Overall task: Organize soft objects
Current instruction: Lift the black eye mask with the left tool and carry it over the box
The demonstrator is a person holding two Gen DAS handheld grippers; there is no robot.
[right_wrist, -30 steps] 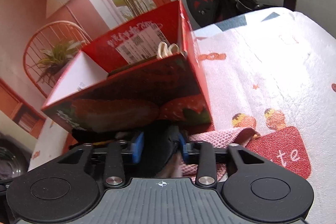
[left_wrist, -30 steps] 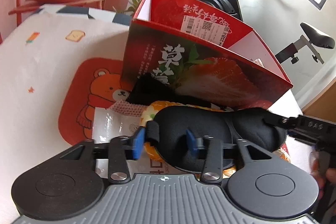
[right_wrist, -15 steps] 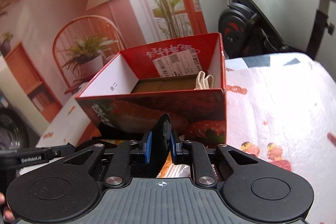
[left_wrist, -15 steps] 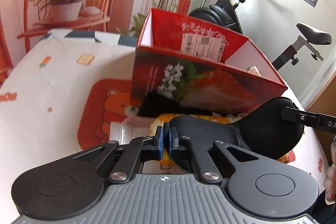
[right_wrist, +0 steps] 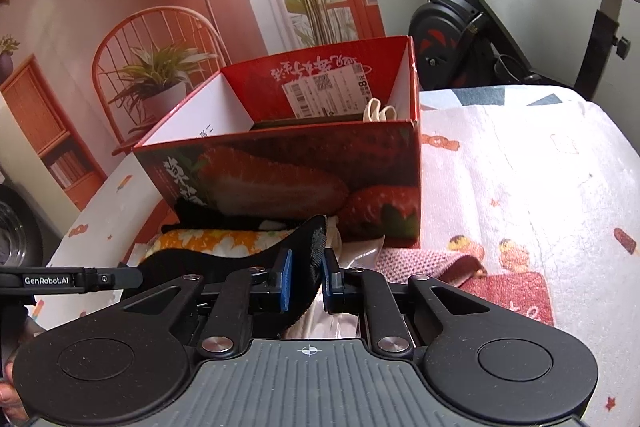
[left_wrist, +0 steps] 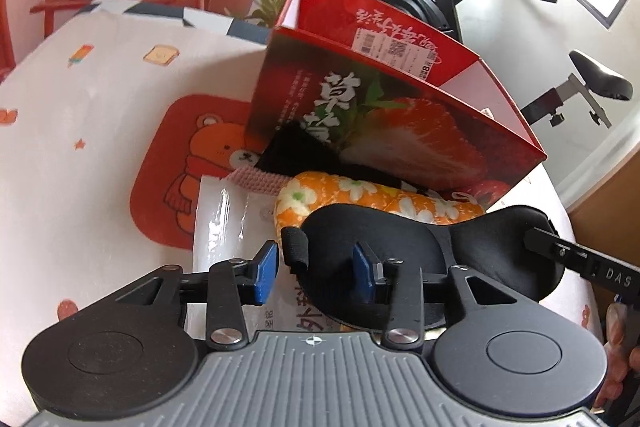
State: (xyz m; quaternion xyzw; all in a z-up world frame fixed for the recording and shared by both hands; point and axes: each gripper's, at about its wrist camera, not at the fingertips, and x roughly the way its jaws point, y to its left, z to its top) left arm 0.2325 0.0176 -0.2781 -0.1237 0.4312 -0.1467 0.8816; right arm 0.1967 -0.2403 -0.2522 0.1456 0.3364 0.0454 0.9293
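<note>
I'm pinching the black padded fabric eye mask (right_wrist: 308,259) between my right gripper (right_wrist: 306,281) fingers; left gripper (left_wrist: 314,269) fingers have just been spreading, mask strap loose between. Lifting clear, aiming over the red strawberry-print cardboard box (right_wrist: 304,163) ahead.

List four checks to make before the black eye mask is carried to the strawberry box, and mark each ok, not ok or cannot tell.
1. Right hand-held gripper shut on the eye mask: ok.
2. Left hand-held gripper clear of the mask: not ok; its jaws have just been opening, but the strap end sits between them.
3. Box open on top, with room inside: ok.
4. Mask free of the floral roll beneath it: cannot tell.
</note>
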